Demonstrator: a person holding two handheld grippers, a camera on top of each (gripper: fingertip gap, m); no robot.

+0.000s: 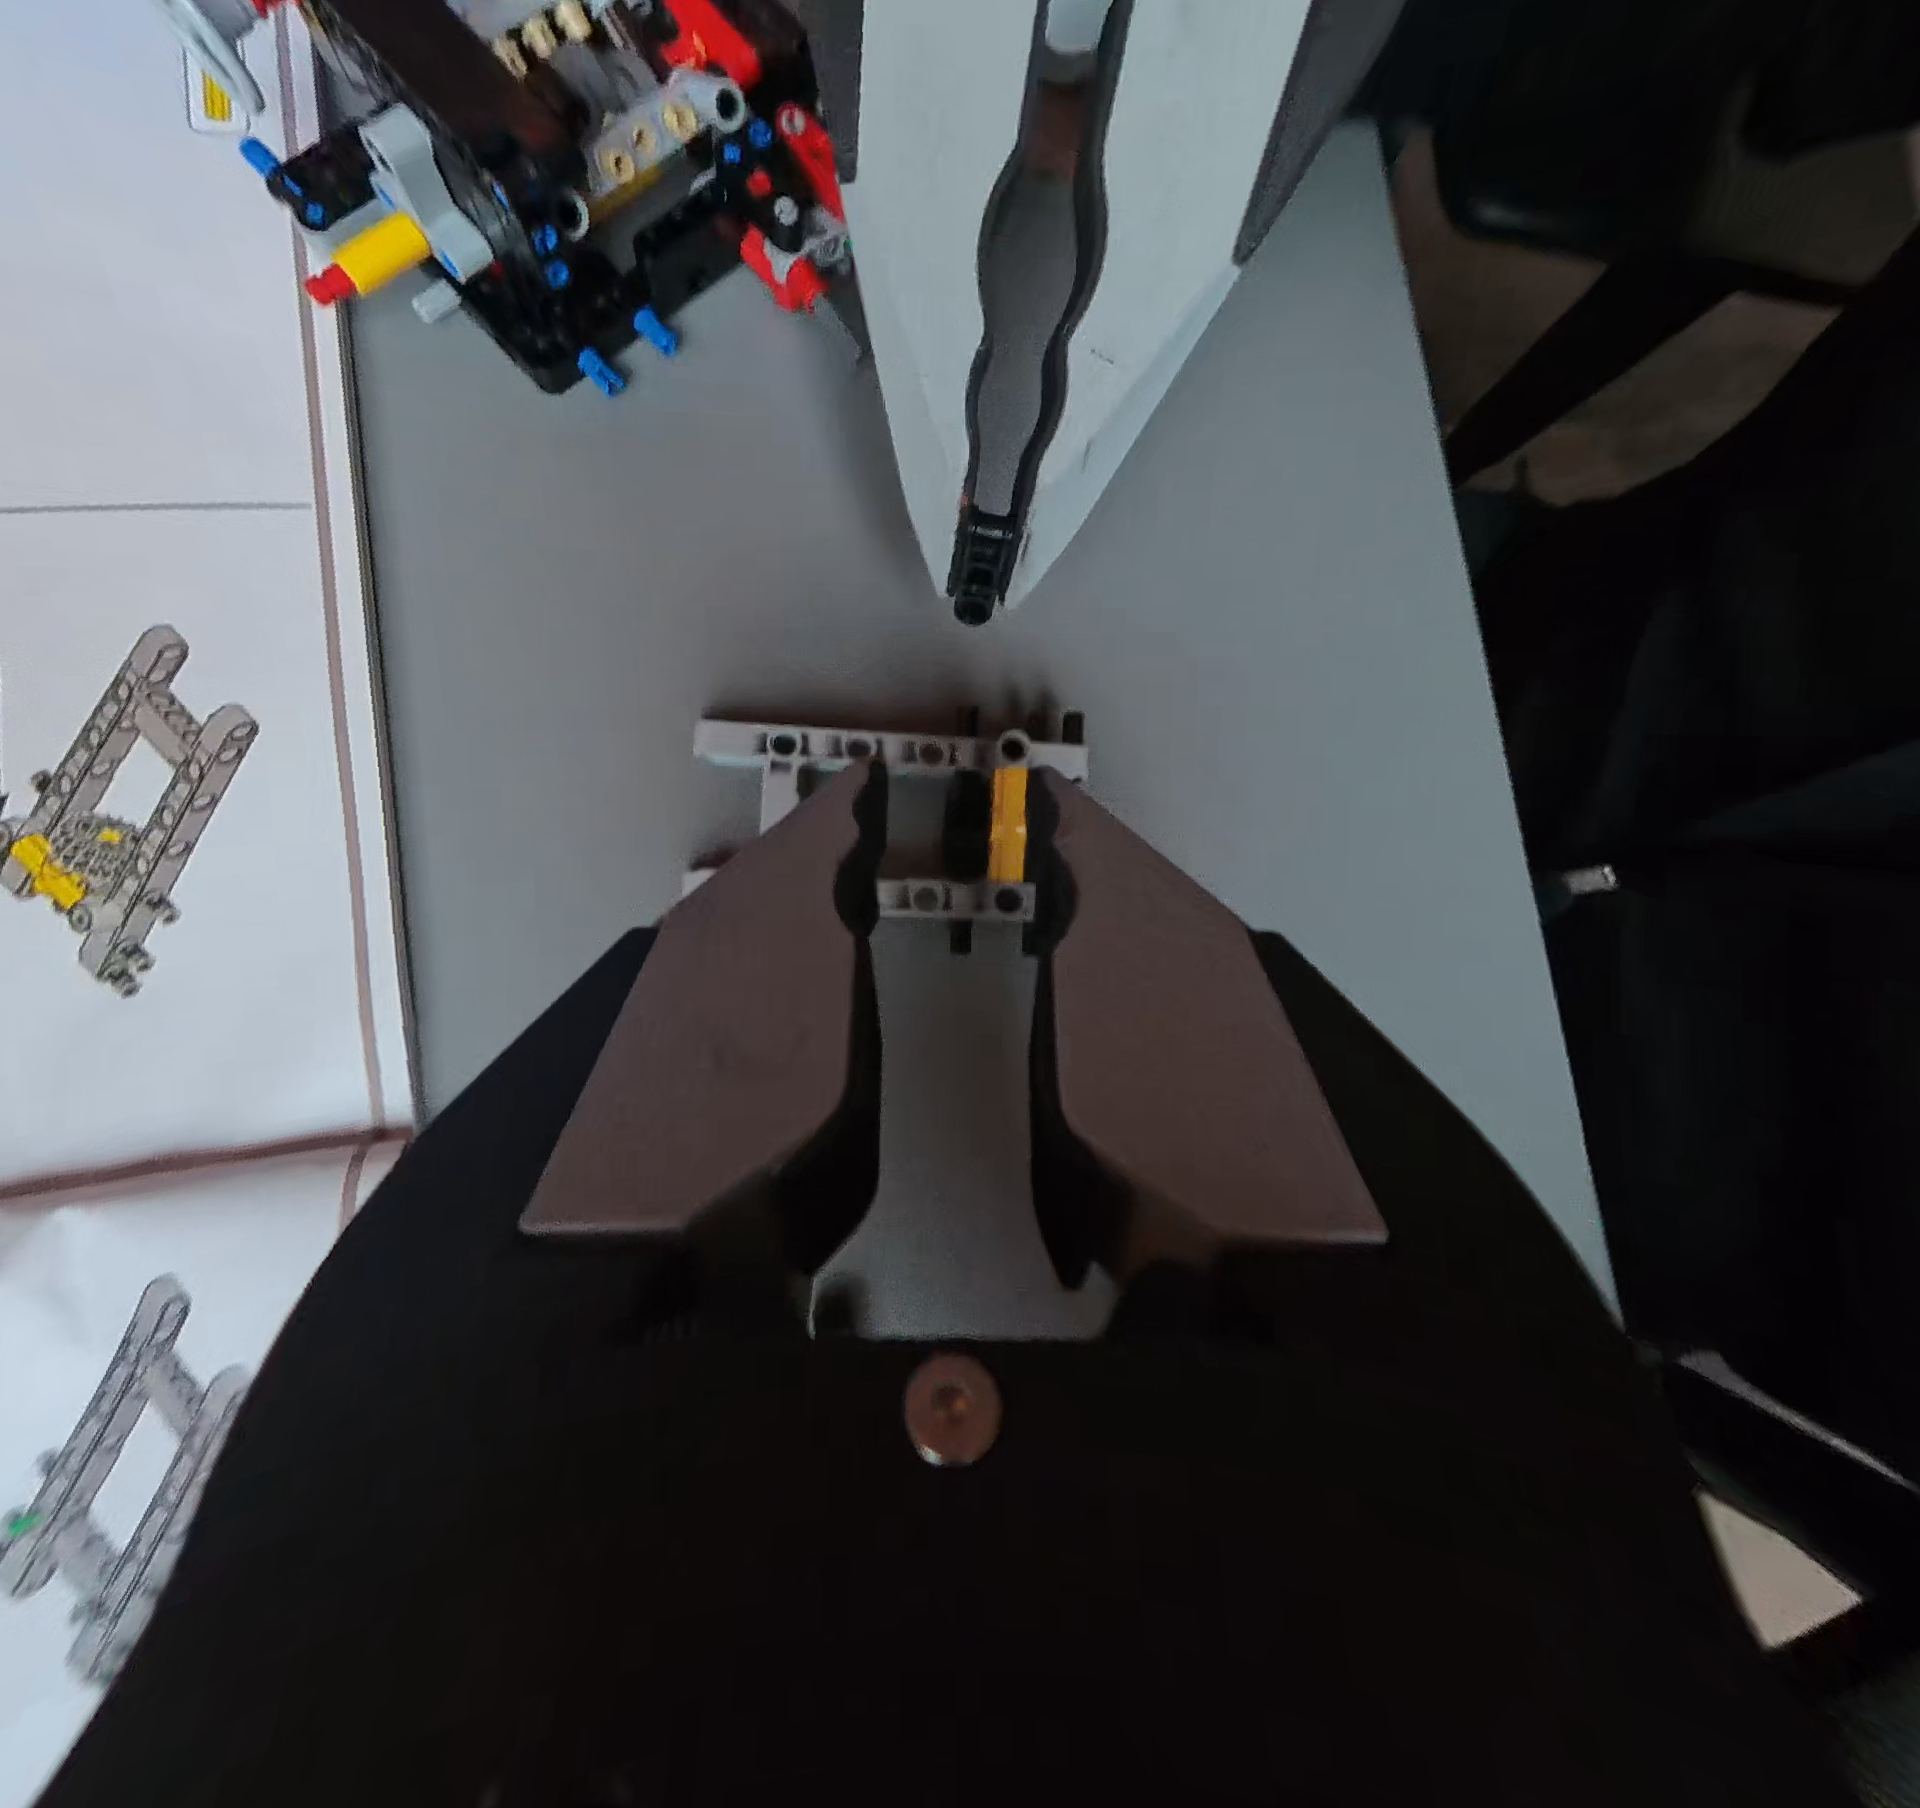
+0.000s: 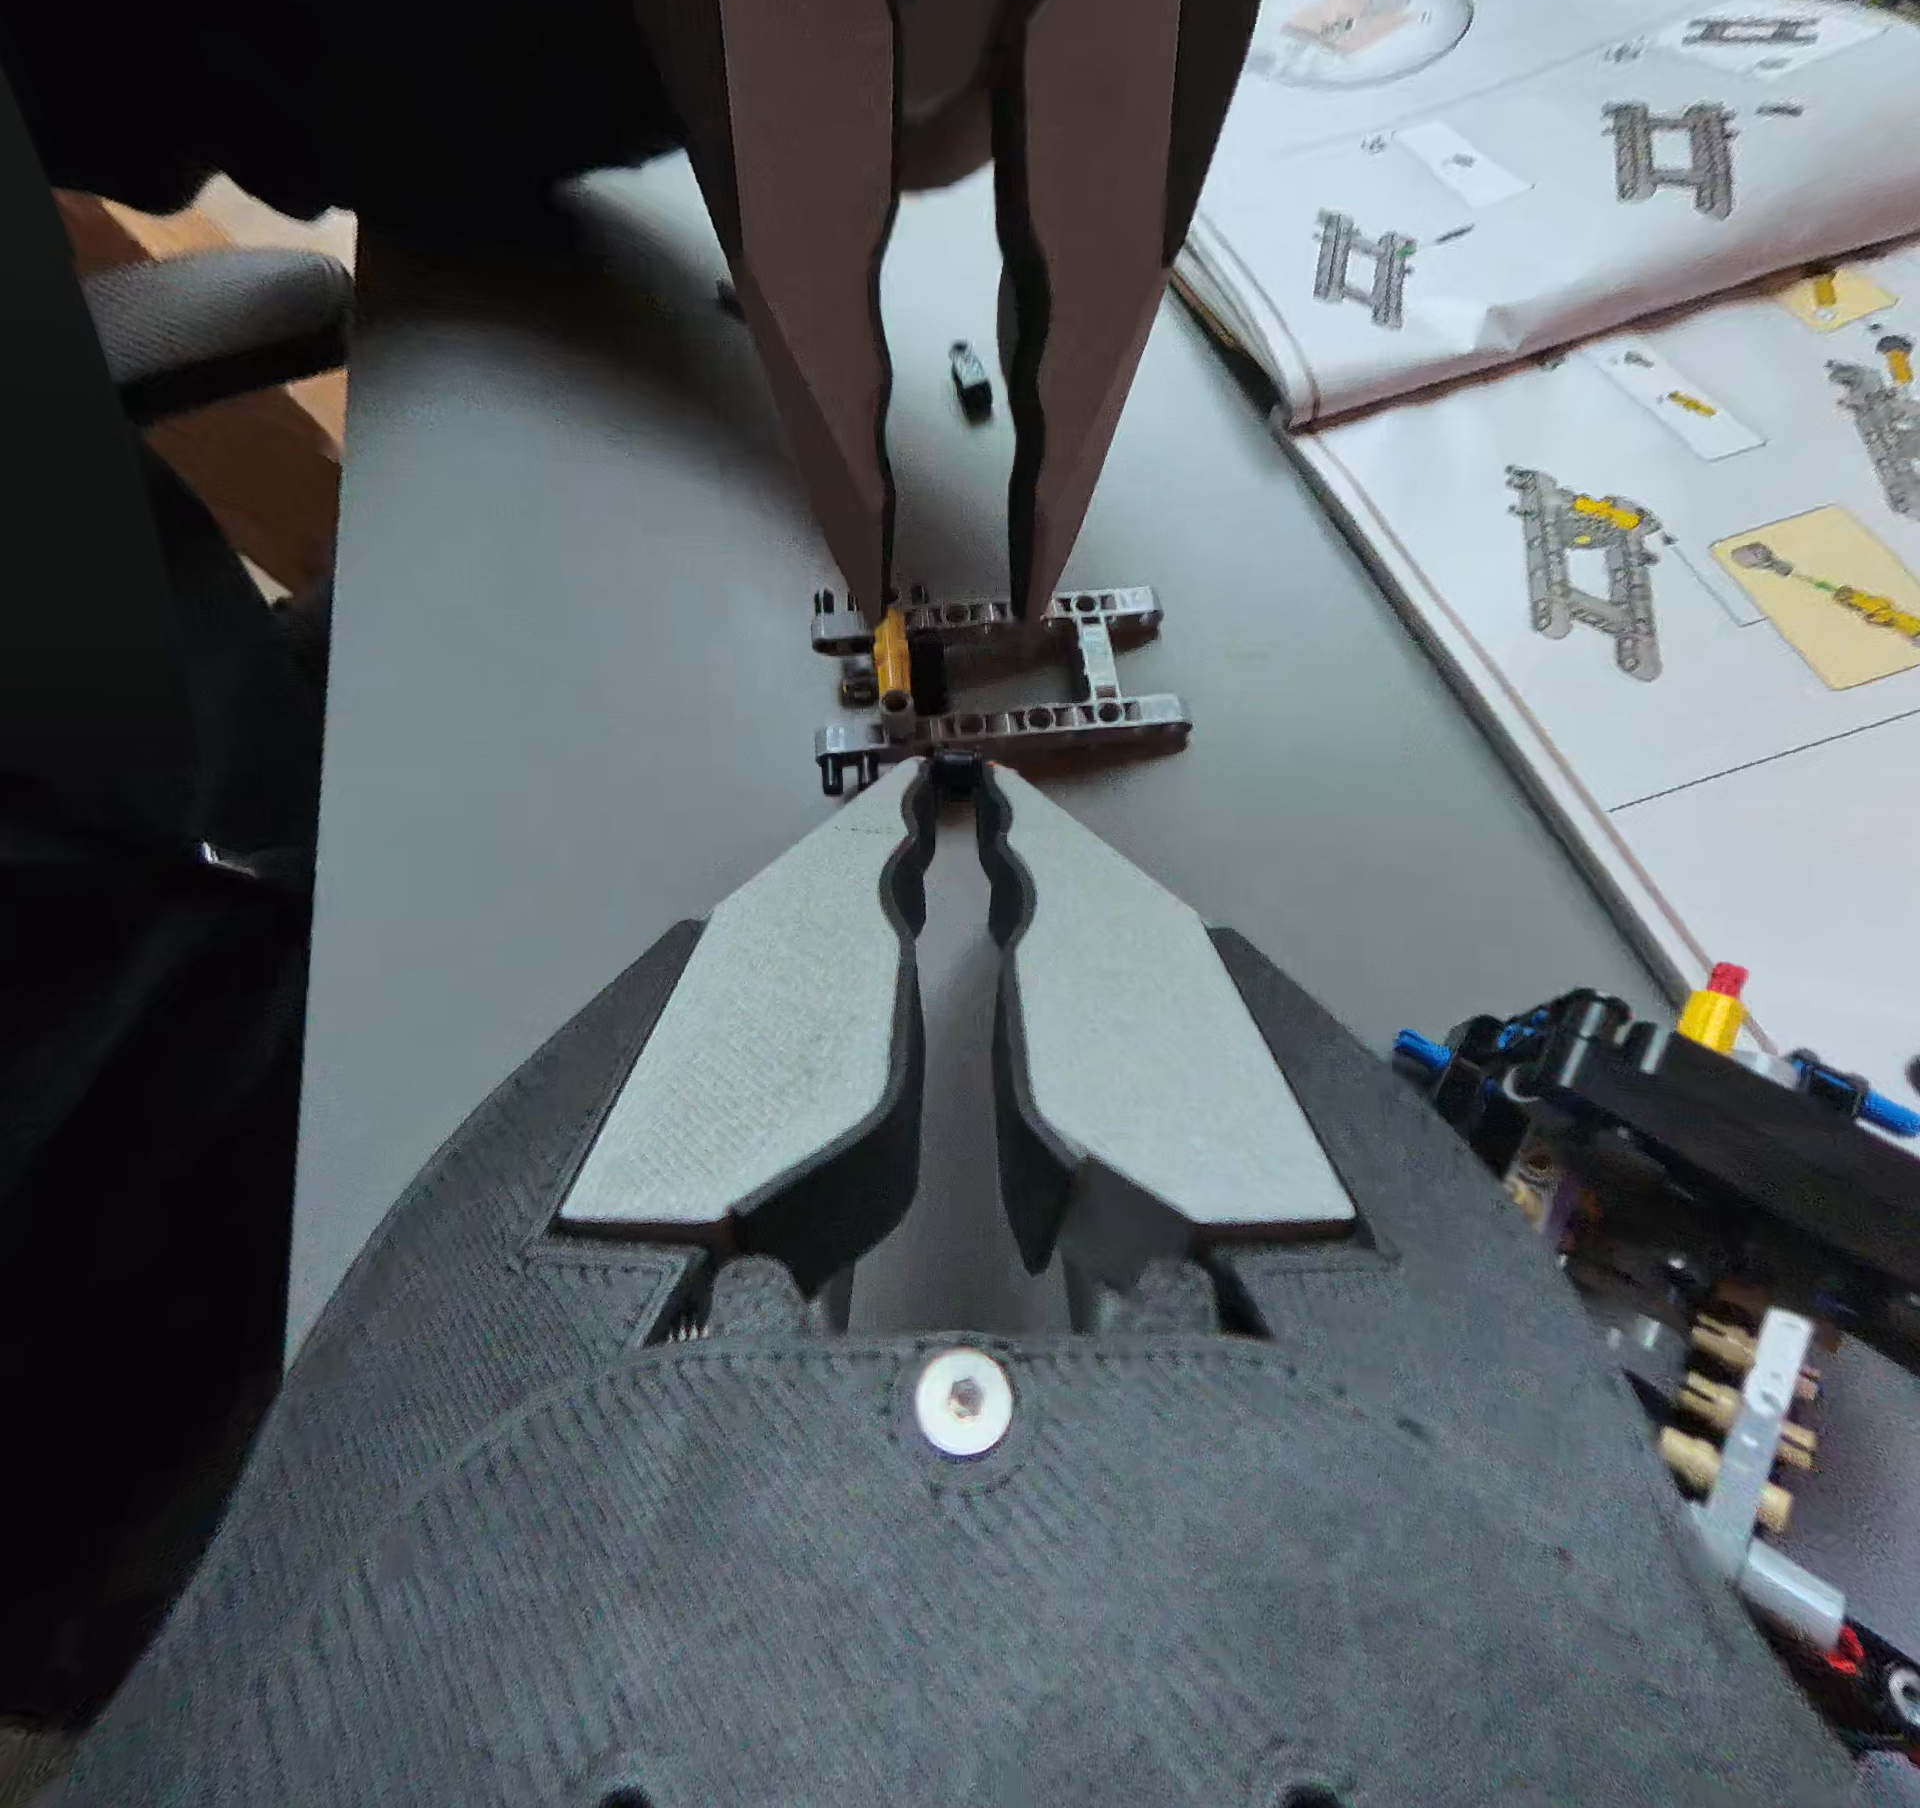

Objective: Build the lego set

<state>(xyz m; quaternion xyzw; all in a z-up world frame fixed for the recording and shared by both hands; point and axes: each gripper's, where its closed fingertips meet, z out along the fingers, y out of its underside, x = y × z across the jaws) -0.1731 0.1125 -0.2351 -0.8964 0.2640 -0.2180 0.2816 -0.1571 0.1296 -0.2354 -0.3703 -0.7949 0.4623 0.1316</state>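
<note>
A grey beam frame (image 1: 894, 748) (image 2: 1039, 719) with a yellow piece (image 1: 1006, 823) (image 2: 890, 652) and a black piece lies flat on the grey table. My left gripper (image 1: 961, 792), with brown fingers, is part open. Its tips rest down on the frame's beam on either side of the yellow and black pieces; it also shows from above in the right wrist view (image 2: 956, 605). My right gripper (image 2: 954, 782), with light grey fingers, is shut on a small black pin (image 2: 954, 769) (image 1: 982, 563). It holds the pin just at the frame's nearer beam.
A large black, red and grey lego assembly (image 1: 540, 127) (image 2: 1662, 1187) stands beside the work spot. An open instruction booklet (image 1: 156, 615) (image 2: 1558, 304) lies along one side. A loose black piece (image 2: 971, 371) lies beyond the frame. The table edge (image 1: 1455, 511) and a chair are close. The grippers are tip to tip, or close to it.
</note>
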